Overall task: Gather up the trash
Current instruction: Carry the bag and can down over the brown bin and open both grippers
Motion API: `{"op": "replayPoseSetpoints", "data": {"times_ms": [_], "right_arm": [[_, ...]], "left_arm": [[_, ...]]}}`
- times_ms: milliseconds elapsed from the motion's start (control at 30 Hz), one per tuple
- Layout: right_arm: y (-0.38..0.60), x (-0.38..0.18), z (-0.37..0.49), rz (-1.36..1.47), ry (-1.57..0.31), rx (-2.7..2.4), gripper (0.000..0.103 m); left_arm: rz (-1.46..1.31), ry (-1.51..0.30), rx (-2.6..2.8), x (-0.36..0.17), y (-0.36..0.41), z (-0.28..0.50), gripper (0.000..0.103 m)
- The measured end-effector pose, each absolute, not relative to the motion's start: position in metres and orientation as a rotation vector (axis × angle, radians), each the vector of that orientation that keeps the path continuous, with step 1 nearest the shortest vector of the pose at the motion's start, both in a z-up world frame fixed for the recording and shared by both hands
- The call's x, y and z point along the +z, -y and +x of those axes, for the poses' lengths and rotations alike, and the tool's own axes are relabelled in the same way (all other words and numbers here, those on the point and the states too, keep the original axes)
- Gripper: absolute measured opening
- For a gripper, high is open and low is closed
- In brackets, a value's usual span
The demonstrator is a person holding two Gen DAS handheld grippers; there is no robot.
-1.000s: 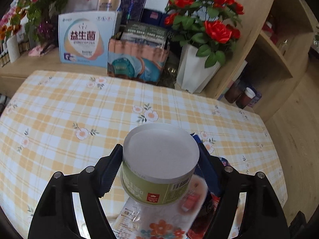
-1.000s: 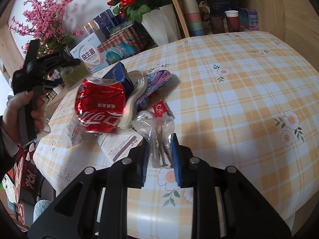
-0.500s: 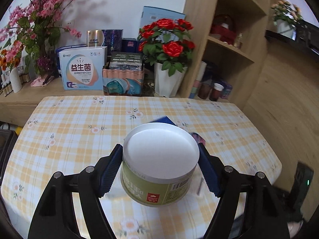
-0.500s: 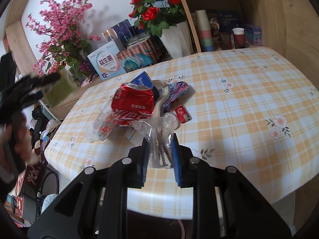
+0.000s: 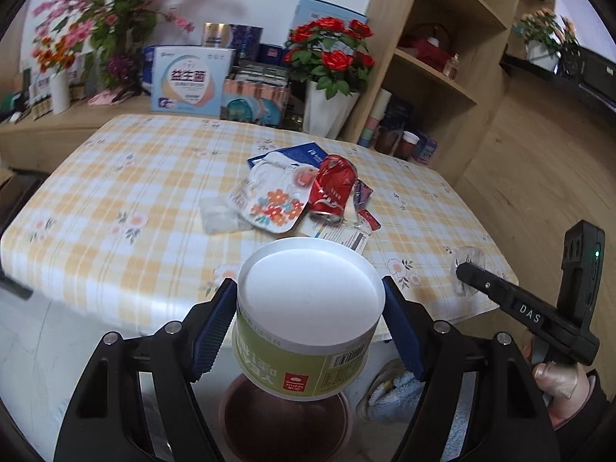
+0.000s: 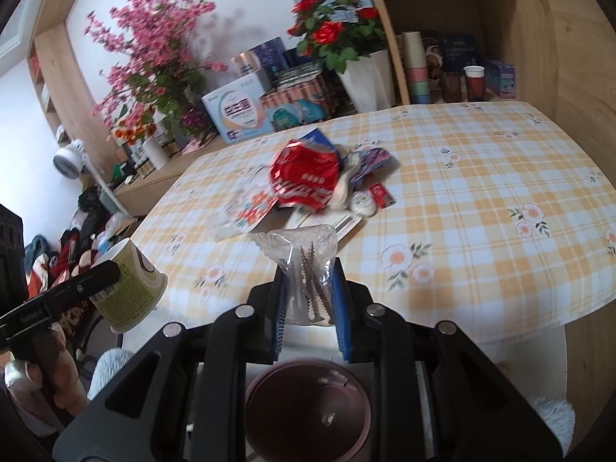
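Note:
My left gripper (image 5: 310, 323) is shut on a green paper tub (image 5: 308, 319) with a white base, held off the table's near edge above a dark red bin (image 5: 285, 423). The tub also shows in the right wrist view (image 6: 131, 281). My right gripper (image 6: 308, 288) is shut on a clear plastic bag of screws (image 6: 308, 265), held above the same bin (image 6: 308, 412). A trash pile lies mid-table: a crushed red cola can (image 5: 333, 188), a floral wrapper (image 5: 269, 200), a blue packet (image 5: 296, 154) and a paper slip (image 5: 338, 233).
The checked tablecloth table (image 5: 127, 192) stands in front of a sideboard with boxes (image 5: 190, 81), a rose vase (image 5: 329, 107) and pink blossoms (image 5: 100, 27). Wooden shelves (image 5: 435, 73) stand at the right. A blue-grey cloth (image 5: 396, 392) lies on the floor beside the bin.
Both grippers have pulled back from the table with their loads and now hang beyond its near edge above the bin. The trash pile stays on the table.

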State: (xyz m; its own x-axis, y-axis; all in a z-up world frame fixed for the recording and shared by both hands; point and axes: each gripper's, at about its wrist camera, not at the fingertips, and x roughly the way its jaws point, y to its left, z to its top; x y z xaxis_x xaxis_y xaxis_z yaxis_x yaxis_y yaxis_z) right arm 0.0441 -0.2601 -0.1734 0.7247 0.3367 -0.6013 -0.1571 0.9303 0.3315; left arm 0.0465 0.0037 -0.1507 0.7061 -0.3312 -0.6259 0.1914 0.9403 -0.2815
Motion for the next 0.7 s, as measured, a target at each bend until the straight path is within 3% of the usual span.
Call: {"op": "replayPoseSetpoints", "data": {"times_ms": [233, 700], "right_arm": [[0.240, -0.186, 0.008, 0.240, -0.768, 0.326, 0.024], [0.213, -0.231, -0.003, 0.224, -0.903, 0.377, 0.028]], "left_arm": [[-0.274, -0.725, -0.245, -0.162, -0.018, 0.003, 0.073], [-0.296, -0.765, -0.215, -0.191, -0.023, -0.006, 0.073]]}}
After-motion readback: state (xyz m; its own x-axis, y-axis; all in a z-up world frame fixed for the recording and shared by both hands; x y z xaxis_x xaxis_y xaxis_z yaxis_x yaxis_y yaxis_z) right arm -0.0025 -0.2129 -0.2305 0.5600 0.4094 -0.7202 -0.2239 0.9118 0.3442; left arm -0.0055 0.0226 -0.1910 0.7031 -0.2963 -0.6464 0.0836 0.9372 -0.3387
